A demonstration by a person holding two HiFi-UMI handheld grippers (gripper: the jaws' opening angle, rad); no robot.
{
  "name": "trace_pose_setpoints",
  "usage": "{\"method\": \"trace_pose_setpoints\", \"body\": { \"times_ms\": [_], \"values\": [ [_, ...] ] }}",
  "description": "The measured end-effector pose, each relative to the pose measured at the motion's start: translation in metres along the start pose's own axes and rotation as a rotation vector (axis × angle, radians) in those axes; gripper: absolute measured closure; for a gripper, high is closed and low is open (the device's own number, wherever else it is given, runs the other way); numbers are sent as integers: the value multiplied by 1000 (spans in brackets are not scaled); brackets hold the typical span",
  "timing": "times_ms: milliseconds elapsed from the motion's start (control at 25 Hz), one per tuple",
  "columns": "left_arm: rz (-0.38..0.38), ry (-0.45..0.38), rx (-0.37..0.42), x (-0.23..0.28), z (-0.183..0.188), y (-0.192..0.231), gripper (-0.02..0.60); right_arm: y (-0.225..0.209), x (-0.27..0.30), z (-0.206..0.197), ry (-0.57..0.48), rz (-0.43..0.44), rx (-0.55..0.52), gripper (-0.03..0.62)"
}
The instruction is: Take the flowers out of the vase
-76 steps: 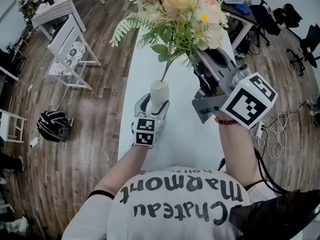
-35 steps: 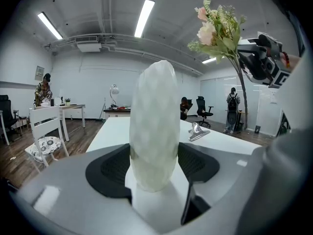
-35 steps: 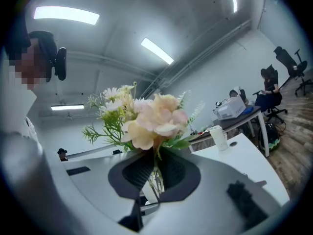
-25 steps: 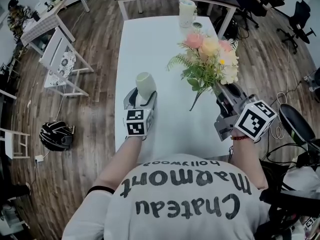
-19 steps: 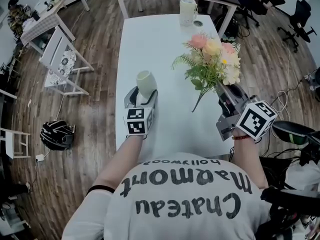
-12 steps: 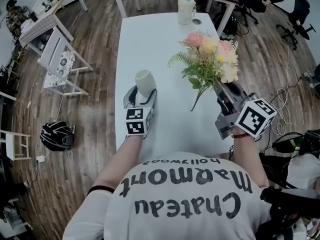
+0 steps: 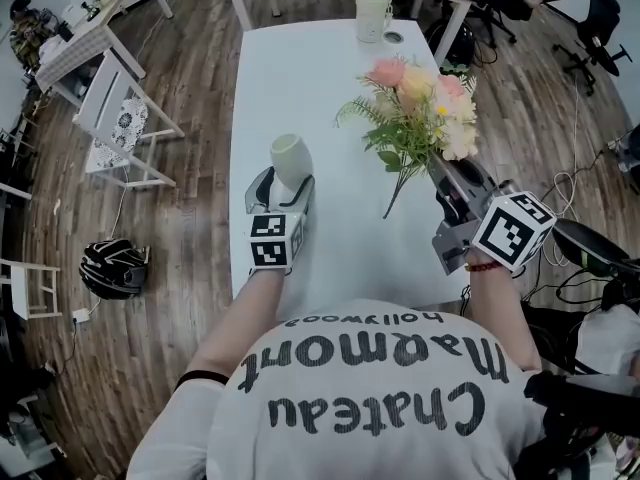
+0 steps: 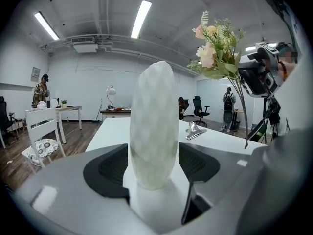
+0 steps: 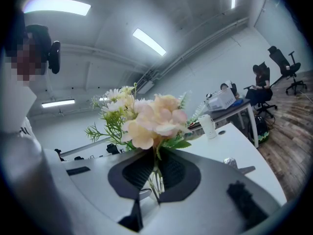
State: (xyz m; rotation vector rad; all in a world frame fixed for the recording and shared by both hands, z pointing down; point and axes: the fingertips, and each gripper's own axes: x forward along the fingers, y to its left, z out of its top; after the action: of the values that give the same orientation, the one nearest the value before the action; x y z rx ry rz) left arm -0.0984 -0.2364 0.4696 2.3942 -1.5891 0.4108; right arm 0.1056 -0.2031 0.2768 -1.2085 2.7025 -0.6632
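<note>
Now the left tool (image 7: pixel 283 190) is clenched on the lower part of the white vase (image 7: pixel 290 158), holding it upright over the white bench (image 7: pixel 330 68). Off to its right, the right tool (image 7: pixel 441 175) grips the stems of the flowers (image 7: pixel 415 103). The bunch is out of the vase and well apart from it, with blooms beyond the jaws and stem ends hanging above the bench.

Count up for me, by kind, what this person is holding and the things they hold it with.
Tools: 2, the left tool and the right tool
Vases: 1, the white vase, in the left tool
Flower bunches: 1, the flower bunch, in the right tool
Total: 4
</note>
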Motion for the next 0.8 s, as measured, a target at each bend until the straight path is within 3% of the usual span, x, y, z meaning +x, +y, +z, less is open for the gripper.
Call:
{"method": "trace_pose_setpoints", "body": {
  "times_ms": [480, 800],
  "values": [
    [0, -27, -22, -10, 9, -8, 259, 0, 1, -1, -1, 16, 7, 559],
    [-45, -123, -27, -42, 44, -16, 262, 13, -1, 1, -20, 5, 3, 559]
  ]
}}
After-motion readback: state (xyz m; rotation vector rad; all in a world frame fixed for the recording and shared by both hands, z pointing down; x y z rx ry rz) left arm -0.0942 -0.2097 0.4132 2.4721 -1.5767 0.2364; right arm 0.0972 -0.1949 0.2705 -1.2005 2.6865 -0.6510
